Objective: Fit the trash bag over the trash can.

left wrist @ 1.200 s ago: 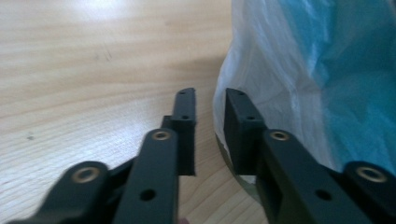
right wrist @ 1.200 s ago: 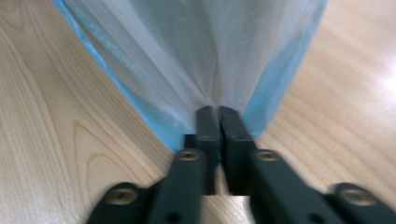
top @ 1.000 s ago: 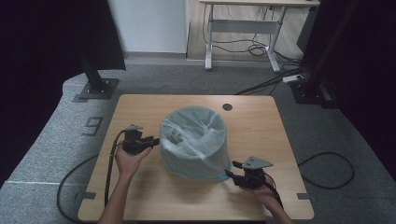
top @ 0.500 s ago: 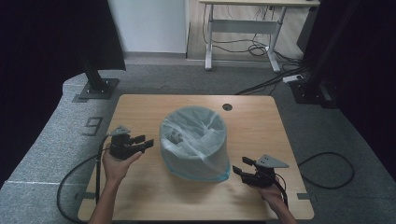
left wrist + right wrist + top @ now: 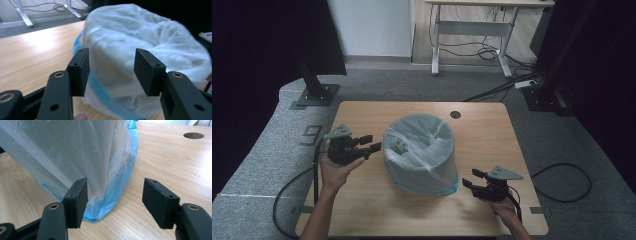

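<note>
A round bin [image 5: 419, 152] lined with a pale, blue-edged plastic bag [image 5: 432, 172] is seen at the centre of the wooden table [image 5: 492, 135] in the high view. The bag is draped over the rim and down the outside, its blue hem bunched on the tabletop at the 5 o'clock side of the bin.

The left gripper [image 5: 371, 148] is held in the person's left hand [image 5: 334, 167] at 9 o'clock from the bin, raised off the table and pointed at the bin's upper wall. Its jaws have just been opening; they are spread apart and nothing is gripped. In the left gripper view [image 5: 110, 72] the bag-covered bin [image 5: 147, 50] is seen beyond the gap, blurred, and not touched by either pad.

The right gripper [image 5: 468, 179] is held low at 4 o'clock from the bin, close to the bag's hem. Its jaws have also just been opening and are released. In the right gripper view [image 5: 115, 200] the bag [image 5: 75, 152] hangs just beside the left pad; whether it is touched cannot be told. A round hole [image 5: 455, 114] is set in the table at 1 o'clock from the bin.
</note>
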Motion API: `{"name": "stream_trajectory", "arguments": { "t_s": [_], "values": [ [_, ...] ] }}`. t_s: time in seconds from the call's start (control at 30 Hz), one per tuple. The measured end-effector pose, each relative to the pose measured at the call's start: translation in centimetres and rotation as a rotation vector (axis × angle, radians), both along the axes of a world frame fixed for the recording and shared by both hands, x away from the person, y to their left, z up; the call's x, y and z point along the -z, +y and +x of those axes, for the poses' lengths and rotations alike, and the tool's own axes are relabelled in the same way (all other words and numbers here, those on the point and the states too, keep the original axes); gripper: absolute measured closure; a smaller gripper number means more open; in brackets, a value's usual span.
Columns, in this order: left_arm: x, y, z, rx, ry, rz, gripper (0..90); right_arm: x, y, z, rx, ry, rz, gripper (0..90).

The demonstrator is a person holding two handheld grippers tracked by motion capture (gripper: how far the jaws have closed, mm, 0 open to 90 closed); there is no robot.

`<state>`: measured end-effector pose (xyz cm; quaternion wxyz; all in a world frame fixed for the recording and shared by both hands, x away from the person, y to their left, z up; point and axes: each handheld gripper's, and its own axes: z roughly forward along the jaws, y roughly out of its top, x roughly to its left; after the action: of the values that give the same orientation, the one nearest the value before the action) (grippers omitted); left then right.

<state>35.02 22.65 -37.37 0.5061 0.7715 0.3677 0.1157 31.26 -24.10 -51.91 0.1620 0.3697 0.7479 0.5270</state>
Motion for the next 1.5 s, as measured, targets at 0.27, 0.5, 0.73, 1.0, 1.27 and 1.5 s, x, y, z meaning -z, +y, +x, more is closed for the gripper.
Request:
{"name": "stream_trajectory", "arguments": {
  "t_s": [0.27,0.5,0.73,1.0,1.27,1.5],
  "values": [
    [-2.6,-4.0,1.3,0.125,-0.006,0.072,45.6,0.0,-0.1,-0.1,0.0,0.006,-0.005,36.5],
    [-3.0,-6.3,3.3,0.163,0.05,0.062,43.2,0.1,-0.9,-0.2,0.018,0.007,-0.009,36.8],
    [-3.4,-8.6,4.9,0.206,0.089,0.101,41.5,0.1,-1.3,-0.2,0.041,0.017,-0.007,37.1],
    [-3.6,-12.2,7.5,0.241,0.147,0.18,41.9,0.3,-1.0,-0.2,0.038,0.023,-0.022,37.2],
    [-3.1,-14.4,9.7,0.23,0.209,0.233,43.7,0.2,-1.2,-0.3,0.037,0.022,-0.02,37.2],
    [-2.1,-16.2,10.8,0.226,0.261,0.311,44.4,0.3,-1.2,-0.3,0.036,0.024,-0.021,37.3]
  ]
}}
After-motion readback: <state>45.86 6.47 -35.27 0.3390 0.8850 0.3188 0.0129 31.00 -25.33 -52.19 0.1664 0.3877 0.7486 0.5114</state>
